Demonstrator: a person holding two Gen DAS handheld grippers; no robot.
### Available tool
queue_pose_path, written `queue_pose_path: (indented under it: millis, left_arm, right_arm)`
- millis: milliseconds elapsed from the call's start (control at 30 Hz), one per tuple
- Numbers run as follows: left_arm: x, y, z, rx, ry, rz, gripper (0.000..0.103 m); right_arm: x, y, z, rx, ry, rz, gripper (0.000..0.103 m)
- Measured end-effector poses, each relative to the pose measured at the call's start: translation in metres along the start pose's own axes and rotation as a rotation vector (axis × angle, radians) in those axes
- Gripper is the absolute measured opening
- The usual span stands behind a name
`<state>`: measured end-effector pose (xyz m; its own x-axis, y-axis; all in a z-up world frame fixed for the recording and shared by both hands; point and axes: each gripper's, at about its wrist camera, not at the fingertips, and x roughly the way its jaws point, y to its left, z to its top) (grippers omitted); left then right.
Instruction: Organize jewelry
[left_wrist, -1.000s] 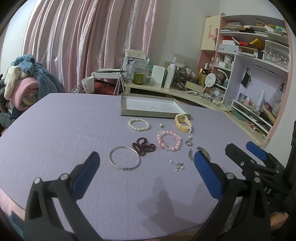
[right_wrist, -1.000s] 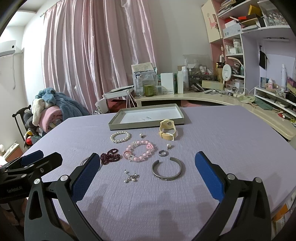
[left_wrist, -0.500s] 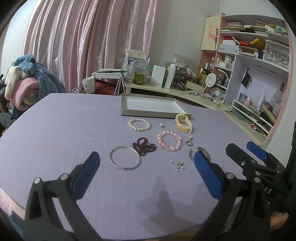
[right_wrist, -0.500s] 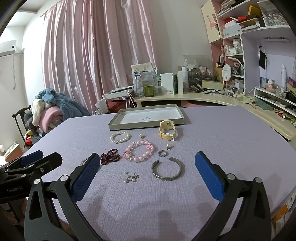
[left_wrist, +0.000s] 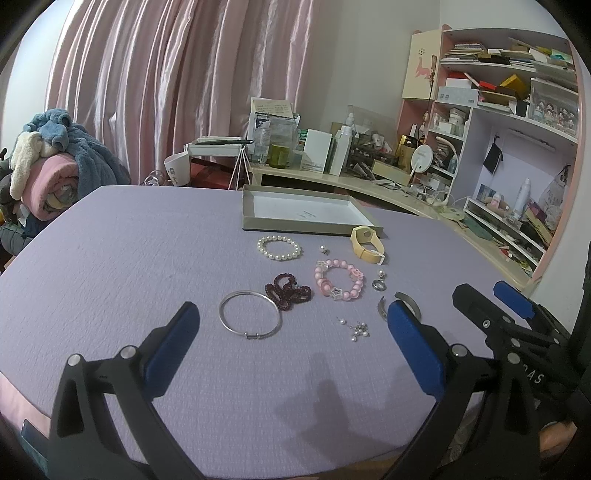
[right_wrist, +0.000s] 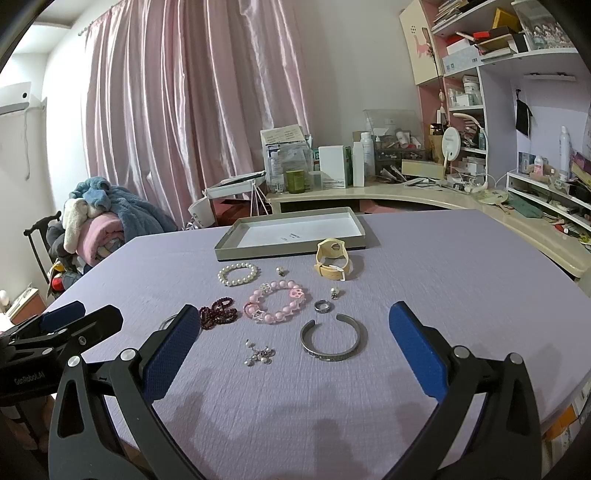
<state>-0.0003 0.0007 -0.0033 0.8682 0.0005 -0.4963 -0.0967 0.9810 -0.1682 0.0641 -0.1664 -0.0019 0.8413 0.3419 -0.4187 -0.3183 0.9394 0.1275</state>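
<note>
Both tools, left and right, gape wide, holding nothing. On the tabletop beyond: one earring cluster, one cuff, one bangle, three beaded bracelets, one yellow band, one empty tray farthest.

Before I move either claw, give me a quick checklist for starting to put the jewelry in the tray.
1. Left claw open and holding nothing: ok.
2. Right claw open and holding nothing: ok.
3. Tray has free space inside: ok, only a small label shows.
4. Silver cuff lies between the right claw's fingers, apart from other pieces: ok.
5. Thin silver bangle free of the dark red bead bracelet: not ok, they touch or overlap.
6. Small earring cluster untangled: cannot tell.
</note>
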Motion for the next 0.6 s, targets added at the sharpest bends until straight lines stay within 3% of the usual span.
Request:
queue_pose_path:
  millis: [600]
  left_arm:
    - [-0.0018, 0.0092, -0.0007, 0.0, 0.004, 0.003, 0.101]
  right_arm:
    - [0.002, 0.0007, -0.0012, -0.001, 0.001, 0.001, 0.102]
